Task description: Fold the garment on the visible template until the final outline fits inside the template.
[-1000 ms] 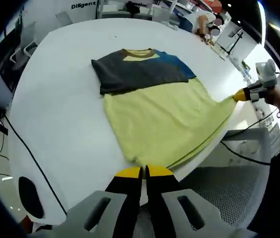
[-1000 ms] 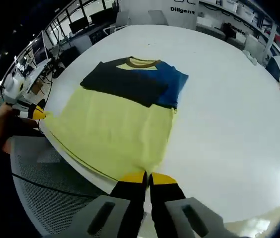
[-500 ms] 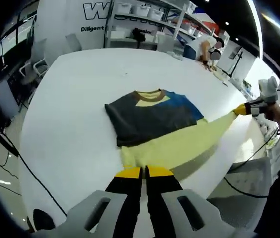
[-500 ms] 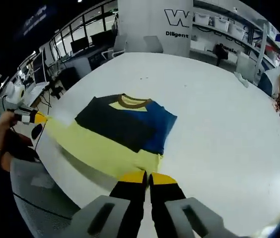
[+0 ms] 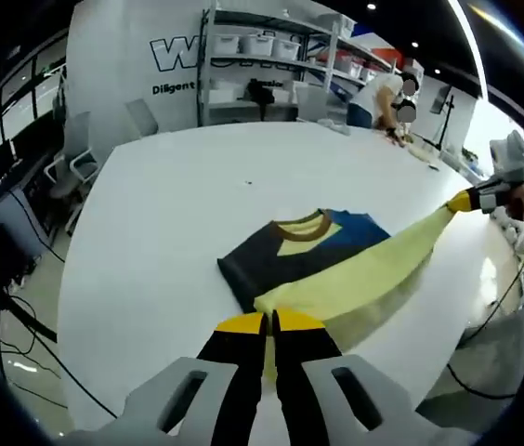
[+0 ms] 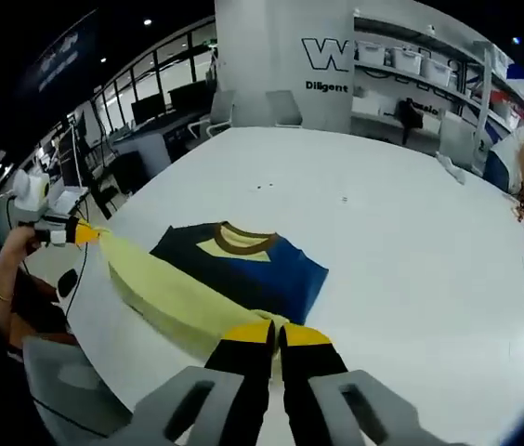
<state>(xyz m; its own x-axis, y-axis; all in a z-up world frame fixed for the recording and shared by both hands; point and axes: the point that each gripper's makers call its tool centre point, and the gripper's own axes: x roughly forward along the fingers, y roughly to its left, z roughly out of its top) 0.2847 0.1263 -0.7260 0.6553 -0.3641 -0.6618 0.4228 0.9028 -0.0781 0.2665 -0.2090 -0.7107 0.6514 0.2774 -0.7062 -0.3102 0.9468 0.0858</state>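
A T-shirt lies on the white table (image 5: pixel 150 214): dark grey and blue top part (image 5: pixel 281 255) with a brown collar (image 5: pixel 301 226), and a pale yellow lower part (image 5: pixel 364 274) lifted off the table. My left gripper (image 5: pixel 269 322) is shut on one hem corner. My right gripper (image 6: pixel 276 331) is shut on the other hem corner, and appears in the left gripper view at the far right (image 5: pixel 462 200). In the right gripper view the yellow hem (image 6: pixel 164 293) stretches between the two grippers, above the dark top (image 6: pixel 243 265), with the left gripper (image 6: pixel 81 232) at the left.
The table (image 6: pixel 411 242) is broad and white; its near edge runs below the shirt. A person's hand (image 6: pixel 11 255) holds the left gripper. Shelves with boxes (image 5: pixel 271 56), chairs (image 5: pixel 81 163) and a person (image 5: pixel 373 98) bent over stand beyond the table's far side.
Both grippers have lifted the yellow hem higher and carried it towards the collar. Less yellow fabric lies flat, and it now hangs stretched over the dark top part.
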